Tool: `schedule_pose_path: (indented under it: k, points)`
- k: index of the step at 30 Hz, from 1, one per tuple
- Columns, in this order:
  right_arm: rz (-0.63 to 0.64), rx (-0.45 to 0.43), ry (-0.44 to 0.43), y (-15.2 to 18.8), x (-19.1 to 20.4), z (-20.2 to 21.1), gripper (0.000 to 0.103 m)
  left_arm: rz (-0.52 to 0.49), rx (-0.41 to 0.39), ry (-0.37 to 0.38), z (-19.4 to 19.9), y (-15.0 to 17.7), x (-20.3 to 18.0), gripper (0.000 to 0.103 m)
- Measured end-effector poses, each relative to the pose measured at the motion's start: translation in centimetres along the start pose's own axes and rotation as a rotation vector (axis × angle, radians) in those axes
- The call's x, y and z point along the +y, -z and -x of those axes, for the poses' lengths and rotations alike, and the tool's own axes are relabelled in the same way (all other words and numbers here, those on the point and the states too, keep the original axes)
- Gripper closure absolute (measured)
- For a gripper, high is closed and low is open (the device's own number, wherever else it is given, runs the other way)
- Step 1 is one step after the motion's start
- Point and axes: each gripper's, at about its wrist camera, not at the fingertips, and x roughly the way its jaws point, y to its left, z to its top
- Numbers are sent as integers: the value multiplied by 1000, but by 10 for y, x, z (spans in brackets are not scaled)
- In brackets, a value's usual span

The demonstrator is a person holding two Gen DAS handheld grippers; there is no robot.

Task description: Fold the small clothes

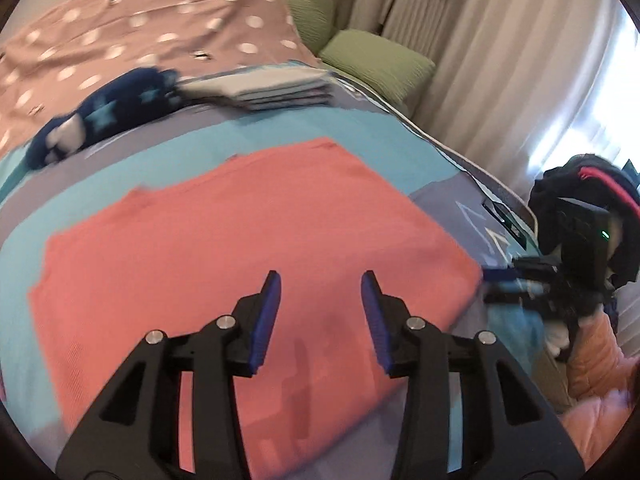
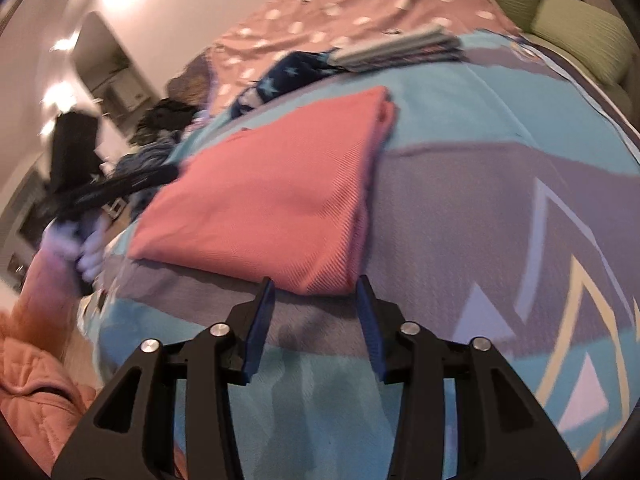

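Both jaws stand spread and pinch nothing: the left gripper (image 1: 321,284) hangs over the folded coral cloth (image 1: 224,248), and the right gripper (image 2: 316,286) sits at its near corner. No writing or label can be read. This cloth lies flat in layers on the bed cover (image 2: 500,168), near a stack of folded clothes (image 1: 264,90).

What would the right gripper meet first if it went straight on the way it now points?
Probably the near corner of the folded pink garment, just ahead of the open right gripper; depth is unclear, so it might touch the bedspread first.
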Motion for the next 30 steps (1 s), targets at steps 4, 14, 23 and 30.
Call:
schedule_pose_path:
  k: [4, 14, 23, 30]
  points:
    - [26, 28, -128, -11, -11, -10, 56, -96, 50, 27, -47, -38, -39, 63]
    - [8, 137, -472, -36, -42, -28, 56, -117, 278, 70, -149, -81, -57, 85]
    - [140, 318, -588, -31, -22, -38, 48, -49, 291, 109, -170, -84, -44, 85]
    - [27, 141, -446, -53, -56, -13, 47, -16, 230, 86, -154, -78, -49, 84]
